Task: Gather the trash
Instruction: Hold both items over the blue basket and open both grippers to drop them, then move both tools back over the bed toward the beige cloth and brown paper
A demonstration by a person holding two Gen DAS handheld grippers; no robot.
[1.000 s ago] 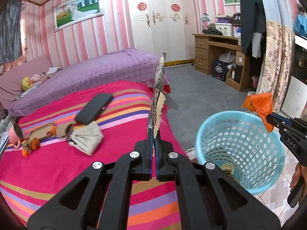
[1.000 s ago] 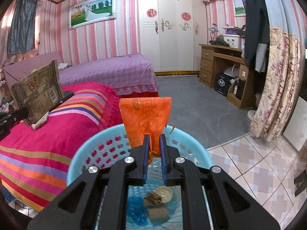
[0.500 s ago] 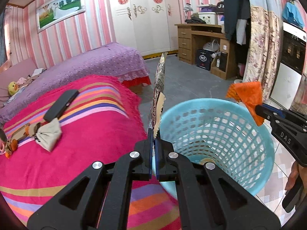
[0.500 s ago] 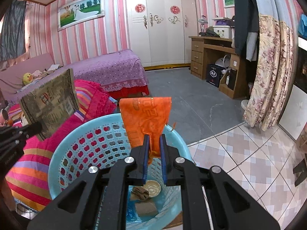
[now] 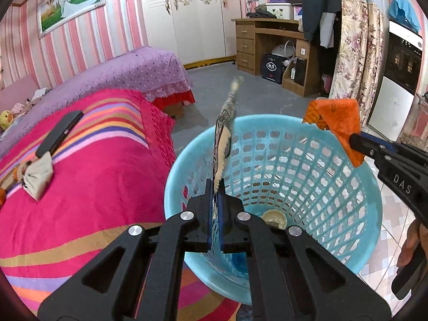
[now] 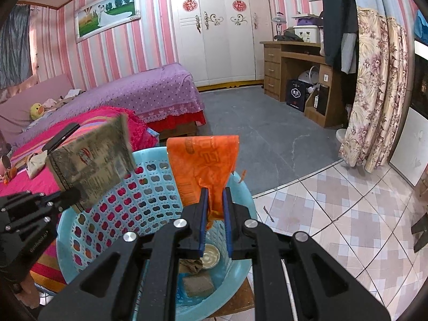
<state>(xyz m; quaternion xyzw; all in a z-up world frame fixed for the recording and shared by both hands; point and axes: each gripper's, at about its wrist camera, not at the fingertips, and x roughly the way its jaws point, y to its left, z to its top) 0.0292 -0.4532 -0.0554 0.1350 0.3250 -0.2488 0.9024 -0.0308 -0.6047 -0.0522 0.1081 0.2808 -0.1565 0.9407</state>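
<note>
My left gripper (image 5: 216, 187) is shut on a grey-brown printed wrapper (image 5: 224, 136), held edge-on over the near rim of the light-blue perforated trash basket (image 5: 347, 187). The wrapper shows flat in the right wrist view (image 6: 93, 163). My right gripper (image 6: 214, 195) is shut on an orange wrapper (image 6: 206, 165) above the basket (image 6: 107, 208); the orange wrapper also shows in the left wrist view (image 5: 339, 117). Several trash pieces lie at the basket bottom (image 6: 198, 283).
The bed with a pink striped blanket (image 5: 93, 174) lies left of the basket, bearing a black phone (image 5: 60, 133) and a small cloth pouch (image 5: 38, 176). A wooden desk (image 6: 297, 67) and floral curtain (image 6: 374, 93) stand at the right. Tiled floor (image 6: 347, 214) spreads right of the basket.
Both grippers have moved closer over the basket. The left gripper swung right from above the bed and now holds the grey wrapper over the basket. The right jaws look slightly wider apart.
</note>
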